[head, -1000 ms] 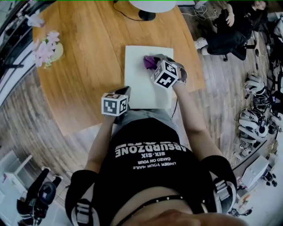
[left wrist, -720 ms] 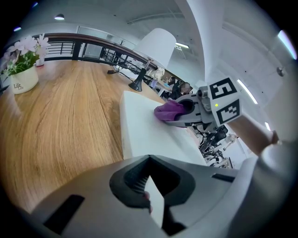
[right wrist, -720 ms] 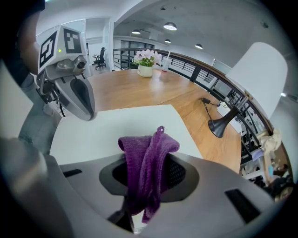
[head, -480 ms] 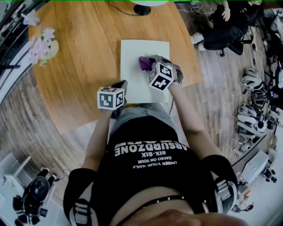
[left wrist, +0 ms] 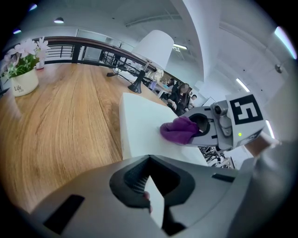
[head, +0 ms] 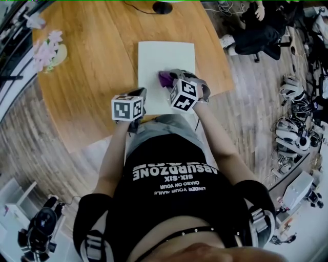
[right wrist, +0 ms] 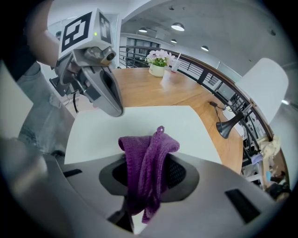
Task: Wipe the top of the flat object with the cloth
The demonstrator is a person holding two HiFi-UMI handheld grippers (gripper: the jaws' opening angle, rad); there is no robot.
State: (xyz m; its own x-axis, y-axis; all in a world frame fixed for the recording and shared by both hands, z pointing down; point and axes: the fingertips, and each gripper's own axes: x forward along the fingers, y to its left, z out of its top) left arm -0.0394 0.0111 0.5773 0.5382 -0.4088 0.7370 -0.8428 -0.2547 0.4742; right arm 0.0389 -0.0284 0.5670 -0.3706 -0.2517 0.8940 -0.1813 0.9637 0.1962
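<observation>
Head view: one table [head: 92,77], and on it one board [head: 154,56], one cloth [head: 165,78], one pot [head: 48,51] of pink flowers at the far left and one lamp [head: 162,7] foot at the far edge. Two grippers, one per hand. Board white and flat on the wood, long axis running straight away from the person, short near edge close to the table's rim. Cloth purple and bunched, on the board's near half, right of its middle, at the tip of the right gripper [head: 171,81]. Left gripper [head: 139,97] at the board's near left corner. Jaw state of either not readable from up here

Left gripper view: jaws pressed together on a thin white slip of the board's edge, seen end-on. Beyond them the board [left wrist: 139,125] stretching away to the right, cloth [left wrist: 179,130] resting on its top, right gripper [left wrist: 205,132] just behind the cloth. Shown here and not from the head: cloth touching the surface, lettering "Life" on the pot [left wrist: 23,81]

Right gripper view: jaws clamped on the cloth [right wrist: 149,162], folds spilling from the mouth, a small loop at the top. Board [right wrist: 139,123] ahead, left gripper [right wrist: 100,88] at its left edge, pot [right wrist: 158,69] well beyond. Shown only here: the grip on the cloth itself
</observation>
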